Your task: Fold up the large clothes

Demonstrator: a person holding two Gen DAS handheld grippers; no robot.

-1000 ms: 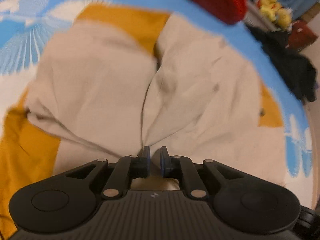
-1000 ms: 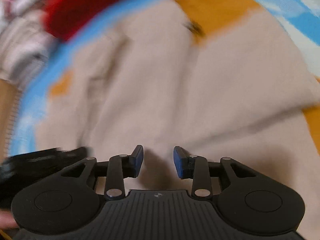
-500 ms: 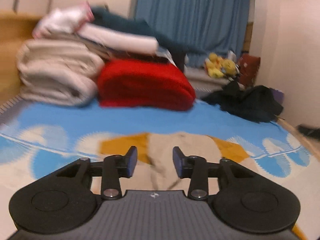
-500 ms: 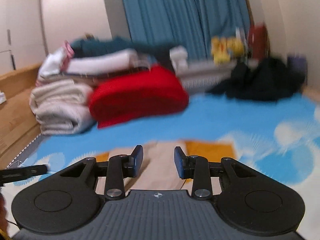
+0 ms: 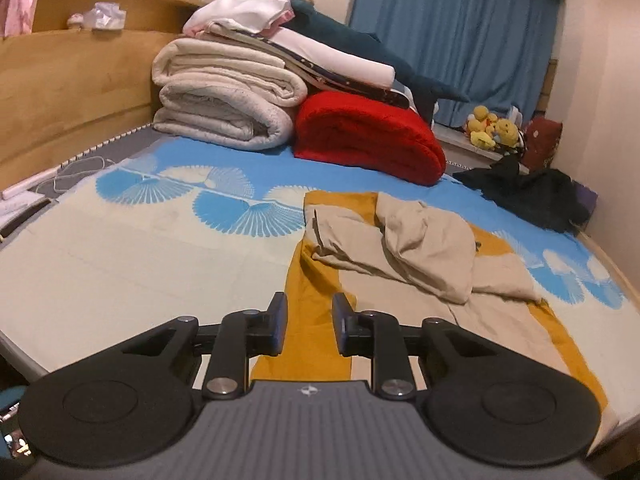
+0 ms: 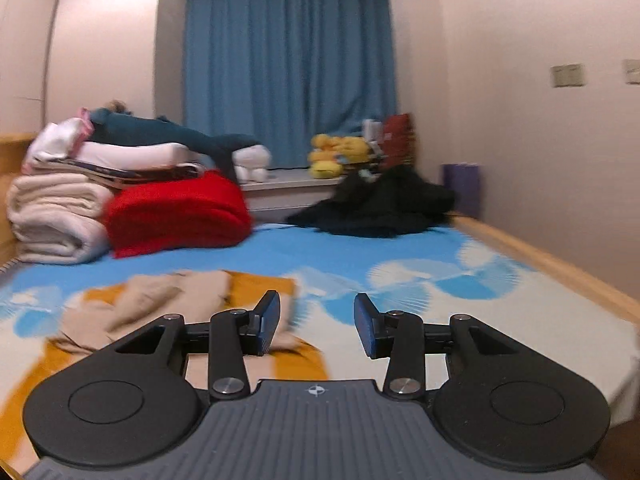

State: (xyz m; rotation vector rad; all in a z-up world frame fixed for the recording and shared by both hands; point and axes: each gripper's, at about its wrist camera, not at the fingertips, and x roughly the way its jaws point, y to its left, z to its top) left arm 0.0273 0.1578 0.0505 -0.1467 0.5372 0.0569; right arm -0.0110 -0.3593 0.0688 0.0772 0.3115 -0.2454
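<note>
The beige garment lies crumpled on a mustard cloth spread over the bed, toward the bed's right side in the left wrist view, with its upper part bunched into folds and its lower part flatter toward the near edge. The left gripper hangs above the near edge over the mustard cloth, its jaws closing with nothing between them. The right gripper hangs above the same near edge, jaws opening, also empty. At the bed's far end a red blanket sits touching a cream blanket, with folded linens stacked across both. A black heap lies at the far right corner. Yellow plush toys sit on a ledge before the blue curtain.
</note>
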